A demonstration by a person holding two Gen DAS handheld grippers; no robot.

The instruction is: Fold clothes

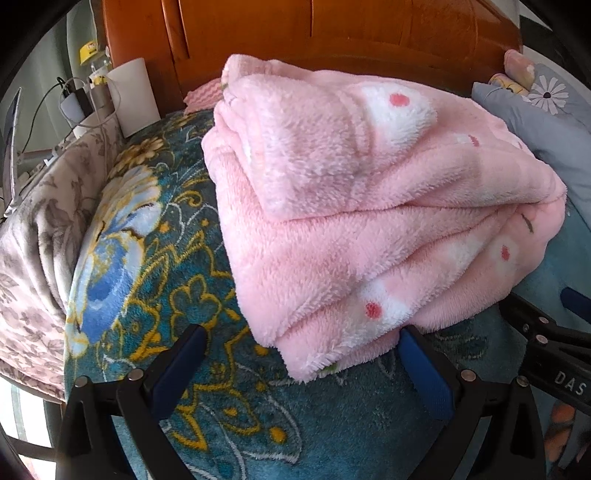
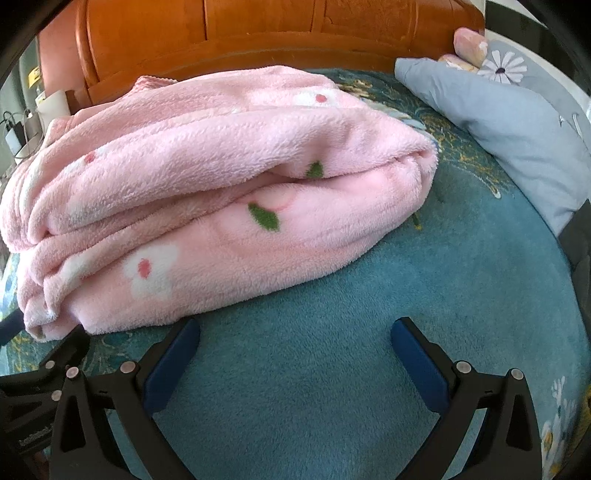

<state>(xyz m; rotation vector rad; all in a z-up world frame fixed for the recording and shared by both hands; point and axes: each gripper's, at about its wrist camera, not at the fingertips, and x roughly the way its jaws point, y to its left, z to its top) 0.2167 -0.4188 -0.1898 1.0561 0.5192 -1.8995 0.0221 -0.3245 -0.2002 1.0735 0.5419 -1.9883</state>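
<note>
Teal floral bedspread (image 2: 332, 369) carries folded pink fleece (image 2: 207, 199); wooden headboard (image 2: 258, 33) behind.

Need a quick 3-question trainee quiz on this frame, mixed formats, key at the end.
1. True or false: the left tongs are clamped on the folded pink fleece garment with white flowers.
2. What does the garment rest on? A) a bare wooden floor B) the teal floral plush blanket C) a glass table
3. Fill in: behind the garment stands an orange wooden ____.

Key: 1 false, both the left and the right tongs are open and hold nothing; 2 B; 3 headboard.
</note>
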